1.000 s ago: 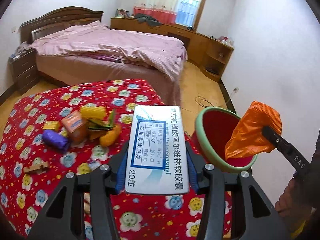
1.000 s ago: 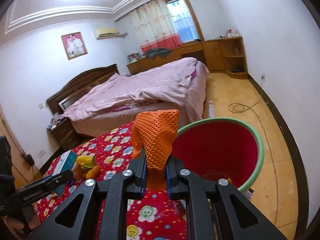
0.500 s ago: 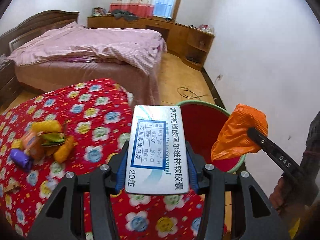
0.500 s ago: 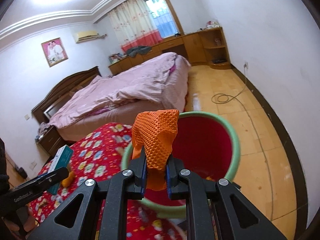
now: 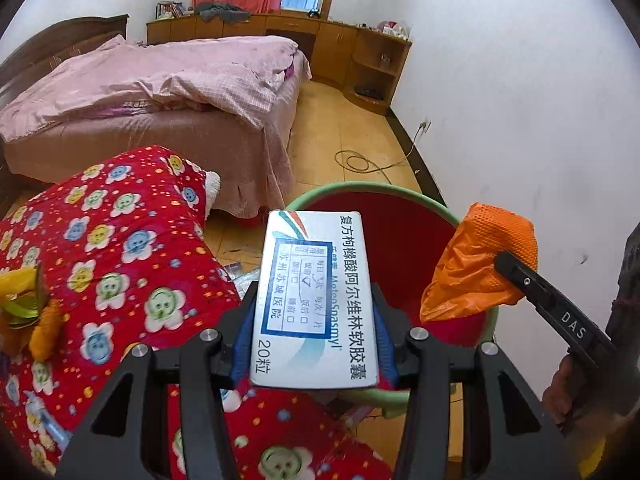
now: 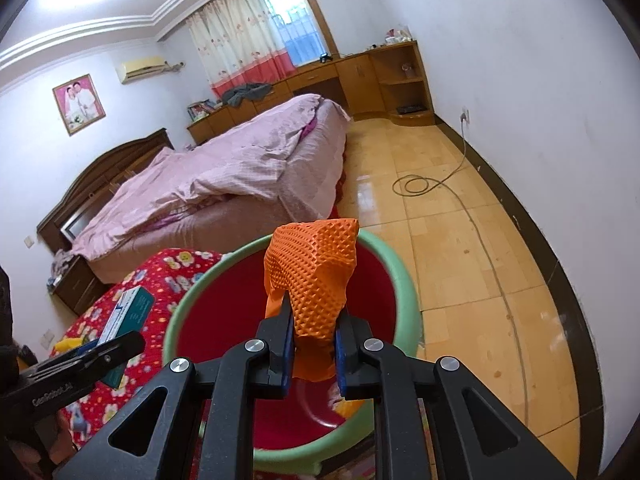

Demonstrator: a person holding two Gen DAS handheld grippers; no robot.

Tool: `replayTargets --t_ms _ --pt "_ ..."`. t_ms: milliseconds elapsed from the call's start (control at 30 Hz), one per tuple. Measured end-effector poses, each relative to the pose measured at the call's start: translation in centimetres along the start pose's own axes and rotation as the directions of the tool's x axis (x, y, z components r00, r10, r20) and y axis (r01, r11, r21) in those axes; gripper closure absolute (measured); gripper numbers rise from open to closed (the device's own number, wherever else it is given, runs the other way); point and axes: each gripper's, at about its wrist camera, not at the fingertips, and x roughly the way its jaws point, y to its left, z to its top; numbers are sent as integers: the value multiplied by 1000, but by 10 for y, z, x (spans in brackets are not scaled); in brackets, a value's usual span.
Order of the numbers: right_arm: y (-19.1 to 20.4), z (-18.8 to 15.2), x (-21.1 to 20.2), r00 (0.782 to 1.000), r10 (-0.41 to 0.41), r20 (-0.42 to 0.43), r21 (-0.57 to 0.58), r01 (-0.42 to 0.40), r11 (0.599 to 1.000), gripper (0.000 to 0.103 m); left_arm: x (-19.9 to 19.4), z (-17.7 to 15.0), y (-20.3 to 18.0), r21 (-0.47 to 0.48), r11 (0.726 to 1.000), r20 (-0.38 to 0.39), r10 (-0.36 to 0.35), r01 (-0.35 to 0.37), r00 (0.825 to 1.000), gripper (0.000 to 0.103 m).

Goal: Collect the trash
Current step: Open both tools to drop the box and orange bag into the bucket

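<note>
A flat white cardboard medicine box (image 5: 316,300) with blue print is clamped by its long sides between the blue pads of the left gripper (image 5: 316,332). The box is held at the near edge of a round bin (image 5: 384,194) with a red inside and a pale green rim, which stands on the yellow tiled floor beside a surface covered with a red cloth with flower faces (image 5: 120,264).

A crumpled orange glove with a diamond texture (image 6: 316,276) is pinched between the pads of the right gripper (image 6: 314,344), whose jaws have just been opening a little; the glove is seen still between them, over the bin's red inside. Yellow and orange wrappers (image 5: 24,304) are lying on the cloth, well apart from the bin.
</note>
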Motion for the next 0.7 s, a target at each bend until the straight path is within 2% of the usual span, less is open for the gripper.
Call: replayTargets --t_ms 167,233,267,500,700 --pt "-7 5 11 999 20 -28 6 -20 1000 83 15 2 -12 41 999 -28 -2 3 1000 52" --pt "-8 7 12 999 19 -31 2 -19 1000 79 20 4 -18 60 998 -32 11 -9 999 47" --pt "-8 8 13 999 21 -33 4 -20 1000 78 22 4 -19 58 998 -33 13 -11 999 44" --pt "-12 10 13 999 22 -30 17 -21 1000 75 29 1 -14 24 1000 -60 4 -3 998 43" --pt "-9 11 11 999 29 -29 20 -29 999 75 21 0 -4 -1 1000 -49 9 -9 999 43"
